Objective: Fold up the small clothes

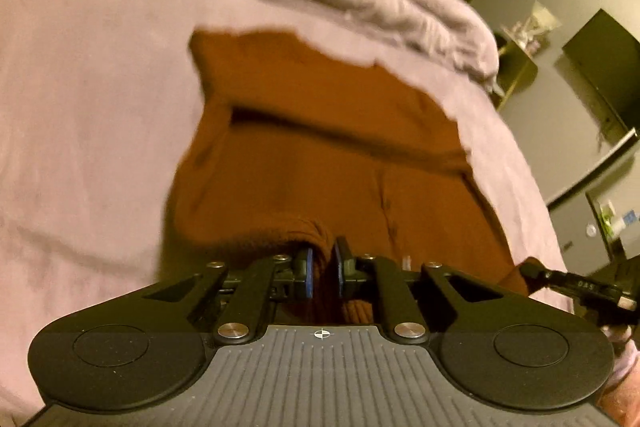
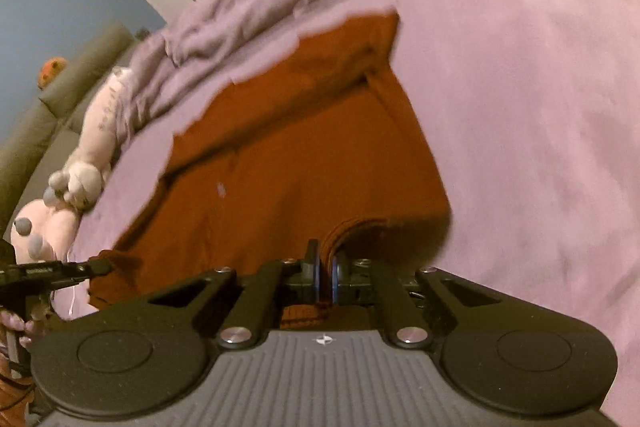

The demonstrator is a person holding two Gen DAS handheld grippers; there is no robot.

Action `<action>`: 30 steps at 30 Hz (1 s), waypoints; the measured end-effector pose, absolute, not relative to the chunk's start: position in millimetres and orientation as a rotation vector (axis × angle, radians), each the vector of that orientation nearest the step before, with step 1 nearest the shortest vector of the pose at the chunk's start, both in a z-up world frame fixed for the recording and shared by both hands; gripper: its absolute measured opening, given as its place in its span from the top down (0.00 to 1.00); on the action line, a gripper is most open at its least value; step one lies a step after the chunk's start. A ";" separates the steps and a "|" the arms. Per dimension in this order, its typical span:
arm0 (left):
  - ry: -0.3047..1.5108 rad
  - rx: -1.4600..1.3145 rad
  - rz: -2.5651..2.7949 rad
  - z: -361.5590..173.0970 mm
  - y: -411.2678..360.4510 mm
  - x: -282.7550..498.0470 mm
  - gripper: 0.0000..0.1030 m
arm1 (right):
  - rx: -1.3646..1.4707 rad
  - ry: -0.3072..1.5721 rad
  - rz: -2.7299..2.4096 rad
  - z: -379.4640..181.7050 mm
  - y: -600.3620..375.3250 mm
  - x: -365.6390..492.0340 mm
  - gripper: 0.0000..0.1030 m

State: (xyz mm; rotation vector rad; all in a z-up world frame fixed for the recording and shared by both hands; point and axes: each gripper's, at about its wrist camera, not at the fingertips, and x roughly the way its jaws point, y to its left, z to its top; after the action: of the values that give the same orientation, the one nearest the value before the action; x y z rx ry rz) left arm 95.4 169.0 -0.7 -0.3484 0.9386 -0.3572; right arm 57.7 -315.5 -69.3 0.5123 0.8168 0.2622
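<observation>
Bed (image 1: 80, 107), pink sheet: rust-orange garment (image 1: 320, 155) spread centrally, bare sheet on both sides. Left hand-held gripper (image 1: 323, 267) pinches its near hem. Right view: right hand-held gripper (image 2: 325, 275) clamps the garment's ribbed edge; plush toy (image 2: 80, 179) at bed's left border.

Each wrist camera sits just behind its fingers (image 1: 306, 269), angled down, very near the bed (image 1: 92, 115). Both views share the rust garment (image 1: 320, 155) from opposite corners; each glimpses the other gripper at its edge.

Both grippers (image 1: 323, 269) (image 2: 325, 277) angle downward, jaws clamped.
</observation>
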 end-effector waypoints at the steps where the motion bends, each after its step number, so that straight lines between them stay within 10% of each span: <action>1: 0.915 -0.321 -0.340 2.6 166.4 104.3 0.88 | 0.498 0.798 0.262 -64.5 -313.5 68.7 0.96; 15: 0.908 -0.323 -0.052 -52.0 166.6 212.4 0.86 | 0.186 0.697 0.099 -69.8 -270.8 203.1 0.95; 30: 0.927 -0.207 -0.189 -56.9 180.5 209.0 0.34 | 0.048 0.715 0.185 -85.5 -285.3 205.4 0.63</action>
State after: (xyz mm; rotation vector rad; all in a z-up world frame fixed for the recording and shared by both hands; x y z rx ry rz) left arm 209.0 180.5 -56.9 -0.2074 0.9273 -0.1894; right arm 205.4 -285.3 -85.5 0.0476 0.7150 0.1855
